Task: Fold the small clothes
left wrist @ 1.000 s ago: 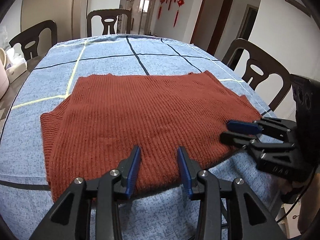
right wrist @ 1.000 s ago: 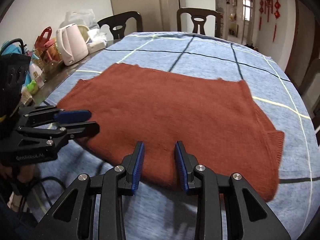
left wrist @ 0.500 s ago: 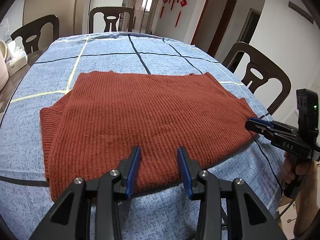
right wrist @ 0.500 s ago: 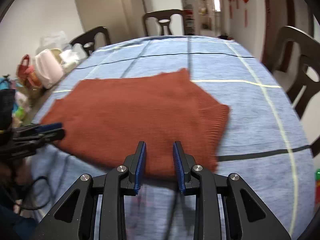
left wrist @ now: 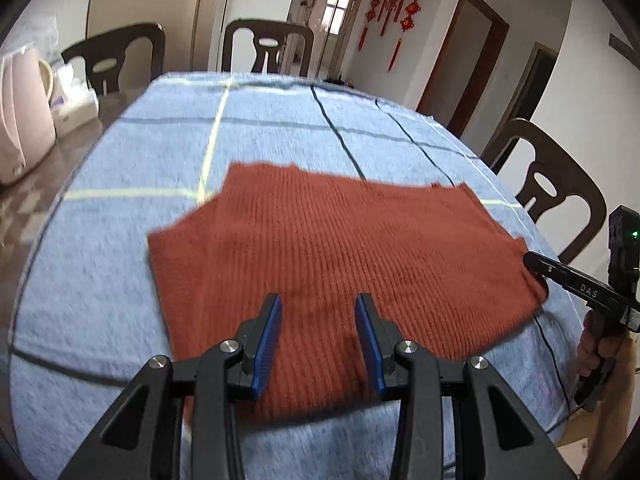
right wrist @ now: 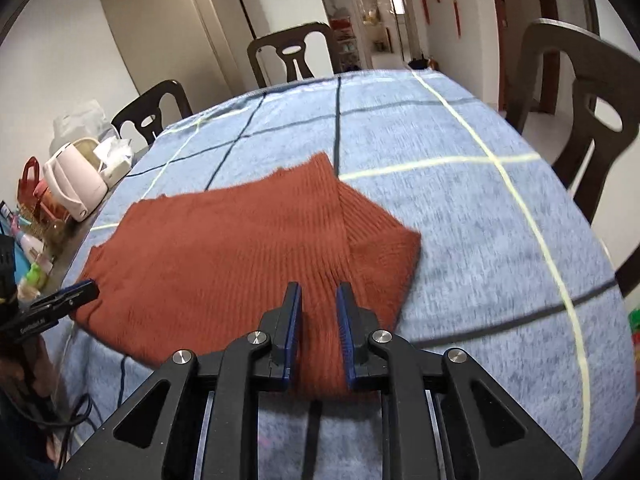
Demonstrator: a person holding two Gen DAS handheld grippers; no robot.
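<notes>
A rust-red knitted sweater [left wrist: 340, 248] lies folded flat on the blue checked tablecloth [left wrist: 280, 120]. In the left wrist view my left gripper [left wrist: 318, 336] hovers open over the sweater's near edge, nothing pinched. My right gripper [left wrist: 534, 260] has its tip at the sweater's right corner. In the right wrist view the right gripper [right wrist: 318, 292] has its jaws narrow and closing, with the sweater [right wrist: 224, 248] corner lying between them; the pads do not visibly press it. The left gripper [right wrist: 86, 290] sits at the sweater's left near corner.
A pink kettle [right wrist: 76, 184] and clutter stand on the table's bare left side. Dark chairs [left wrist: 560, 184] ring the table, one close on the right [right wrist: 580, 100]. A person's hand [left wrist: 596, 356] holds the right gripper's handle. A cable hangs off the near edge.
The right gripper slid right along the sweater's near edge to its right corner, rolled, and narrowed its jaws. The left gripper shifted left toward the left corner, jaws unchanged.
</notes>
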